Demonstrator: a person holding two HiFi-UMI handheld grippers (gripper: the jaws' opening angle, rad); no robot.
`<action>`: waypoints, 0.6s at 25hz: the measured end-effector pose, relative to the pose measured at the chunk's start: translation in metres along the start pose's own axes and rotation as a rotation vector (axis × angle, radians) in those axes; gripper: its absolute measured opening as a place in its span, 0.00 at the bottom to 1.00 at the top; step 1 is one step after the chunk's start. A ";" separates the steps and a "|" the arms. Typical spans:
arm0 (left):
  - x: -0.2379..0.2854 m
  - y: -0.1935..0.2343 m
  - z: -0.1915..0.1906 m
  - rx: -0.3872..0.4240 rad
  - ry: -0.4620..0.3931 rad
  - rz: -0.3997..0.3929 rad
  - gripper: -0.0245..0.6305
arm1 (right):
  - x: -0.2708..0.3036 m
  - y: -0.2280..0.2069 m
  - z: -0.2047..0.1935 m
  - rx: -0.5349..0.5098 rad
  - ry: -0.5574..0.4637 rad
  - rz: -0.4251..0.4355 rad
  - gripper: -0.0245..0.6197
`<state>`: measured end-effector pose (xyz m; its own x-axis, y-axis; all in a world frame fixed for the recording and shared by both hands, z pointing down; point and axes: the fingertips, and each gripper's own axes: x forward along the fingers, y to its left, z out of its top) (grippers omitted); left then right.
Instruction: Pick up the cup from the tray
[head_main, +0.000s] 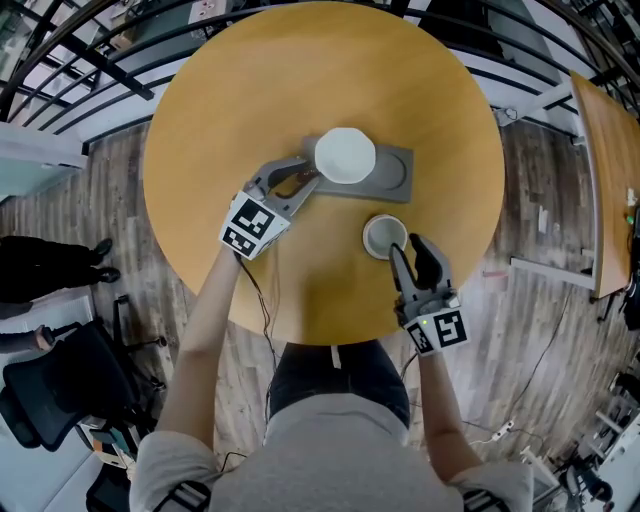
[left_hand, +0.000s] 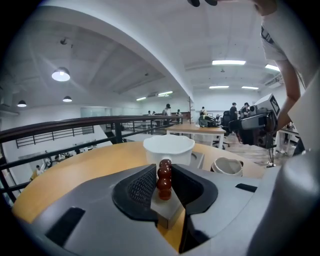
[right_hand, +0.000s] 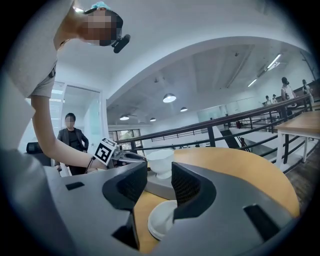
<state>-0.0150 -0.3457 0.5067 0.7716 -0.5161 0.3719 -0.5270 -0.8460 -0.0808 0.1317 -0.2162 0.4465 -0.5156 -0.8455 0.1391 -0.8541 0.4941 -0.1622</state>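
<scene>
Cup not lifted yet; left tool on the tray's edge.
White cup stands on the grey tray mid-table, touched by neither tool. Left gripper is clamped on a brown beaded knob at the tray's near edge. Right gripper has its jaws apart and empty, over a second cup on the bare wood. The reach, the grip and the lift all look left to do.
</scene>
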 end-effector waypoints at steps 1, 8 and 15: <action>0.002 0.000 -0.001 0.000 0.004 -0.003 0.19 | 0.000 -0.001 0.000 0.000 0.000 -0.002 0.25; 0.006 -0.002 -0.003 0.029 0.000 -0.024 0.19 | 0.002 0.000 -0.002 -0.005 0.006 -0.001 0.25; 0.011 -0.003 -0.003 0.024 -0.019 -0.012 0.12 | 0.003 -0.005 -0.003 0.000 0.013 -0.010 0.25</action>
<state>-0.0063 -0.3486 0.5137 0.7845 -0.5082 0.3553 -0.5092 -0.8550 -0.0985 0.1345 -0.2203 0.4508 -0.5081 -0.8475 0.1536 -0.8591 0.4859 -0.1609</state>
